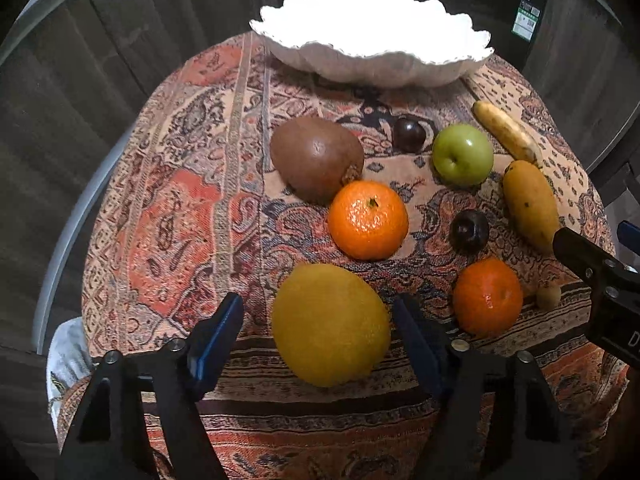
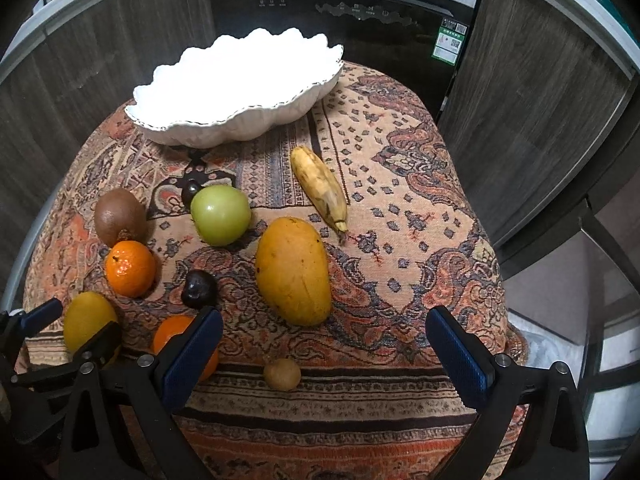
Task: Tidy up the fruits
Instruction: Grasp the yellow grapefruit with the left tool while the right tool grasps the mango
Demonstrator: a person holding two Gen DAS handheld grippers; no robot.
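Left gripper is straddling the lemon — pads not touching yet — right gripper hanging wide open near the mango.

A patterned cloth covers the table; a dark appliance stands behind it

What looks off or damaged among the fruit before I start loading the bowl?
Only the banana stands out: its peel is speckled brown and dull. The other fruit sits intact on the cloth, and the white bowl is upright with no fruit visible inside.
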